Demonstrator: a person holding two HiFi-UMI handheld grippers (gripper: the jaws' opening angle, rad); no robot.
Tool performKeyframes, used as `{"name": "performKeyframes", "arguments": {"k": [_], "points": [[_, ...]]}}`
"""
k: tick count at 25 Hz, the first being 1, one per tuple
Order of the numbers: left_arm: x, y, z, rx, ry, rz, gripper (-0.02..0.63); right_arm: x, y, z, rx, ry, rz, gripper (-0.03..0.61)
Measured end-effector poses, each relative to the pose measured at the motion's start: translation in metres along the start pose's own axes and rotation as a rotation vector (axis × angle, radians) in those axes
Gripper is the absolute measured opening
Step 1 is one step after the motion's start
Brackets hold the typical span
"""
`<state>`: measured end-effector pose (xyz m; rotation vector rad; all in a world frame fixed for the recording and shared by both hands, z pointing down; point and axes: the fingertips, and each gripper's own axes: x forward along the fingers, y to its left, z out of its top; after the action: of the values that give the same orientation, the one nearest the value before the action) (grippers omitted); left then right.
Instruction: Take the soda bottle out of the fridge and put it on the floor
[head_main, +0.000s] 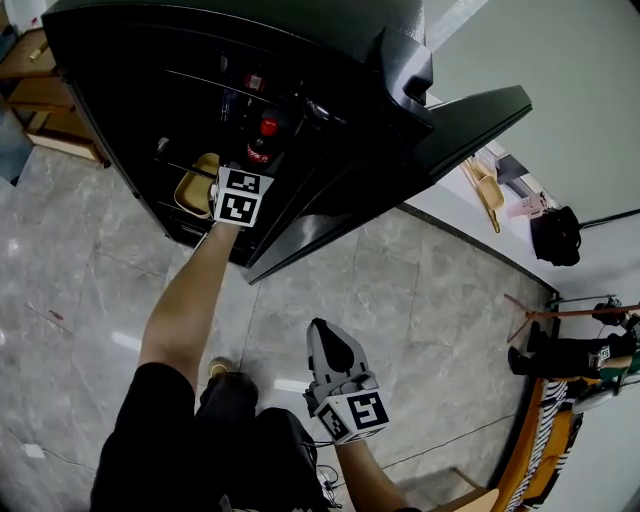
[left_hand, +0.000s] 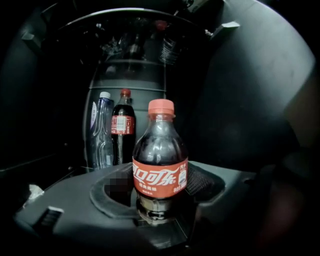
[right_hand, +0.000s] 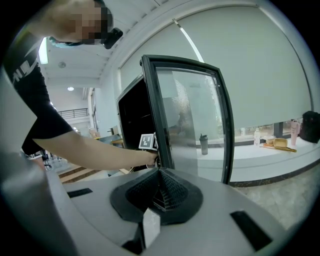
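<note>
I'm closing L tongs round soda bottle in fridge to lift it out; R tongs pressed together, idle.

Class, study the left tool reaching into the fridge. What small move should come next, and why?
Probably finish closing the left tool on the soda bottle before any lifting. The bottle stands upright between the jaws, which are closing, but a gap shows beside one pad, so the grip looks incomplete.
</note>
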<state>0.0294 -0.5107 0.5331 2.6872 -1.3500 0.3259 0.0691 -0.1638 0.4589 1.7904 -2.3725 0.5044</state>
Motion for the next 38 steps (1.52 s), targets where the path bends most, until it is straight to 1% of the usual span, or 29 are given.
{"name": "performKeyframes", "arguments": {"k": [5,10,14,17,19,23,26,28,32,38], "points": [[-0.020,-0.005,-0.003,-0.002,-0.011,-0.006,0.305,0.000,-0.001,-0.003,0.008,-0.005,0.011,0.025],[-0.060,-0.008,0.002,-0.029,-0.035,-0.026,0.305,0.006,0.001,-0.012,0.000,-0.009,0.041,0.025],[-0.104,-0.006,0.011,-0.079,-0.054,-0.053,0.305,0.017,0.002,-0.028,-0.017,-0.017,0.072,0.025],[-0.131,-0.012,0.009,-0.086,-0.054,-0.082,0.305,0.029,-0.001,-0.046,-0.039,-0.023,0.097,0.025],[-0.147,-0.016,0.003,-0.076,-0.053,-0.099,0.305,0.038,-0.004,-0.056,-0.061,-0.032,0.114,0.025],[-0.168,-0.032,-0.022,-0.020,-0.051,-0.146,0.305,0.050,-0.015,-0.086,-0.095,-0.052,0.121,0.025],[-0.181,-0.042,-0.048,0.010,-0.062,-0.153,0.305,0.059,-0.026,-0.117,-0.115,-0.064,0.131,0.025],[-0.187,-0.049,-0.067,0.010,-0.077,-0.148,0.305,0.065,-0.036,-0.137,-0.123,-0.068,0.140,0.025],[-0.191,-0.065,-0.107,-0.005,-0.096,-0.178,0.305,0.084,-0.057,-0.177,-0.132,-0.087,0.133,0.025],[-0.188,-0.090,-0.170,0.001,-0.102,-0.218,0.305,0.099,-0.068,-0.236,-0.144,-0.104,0.134,0.025]]}}
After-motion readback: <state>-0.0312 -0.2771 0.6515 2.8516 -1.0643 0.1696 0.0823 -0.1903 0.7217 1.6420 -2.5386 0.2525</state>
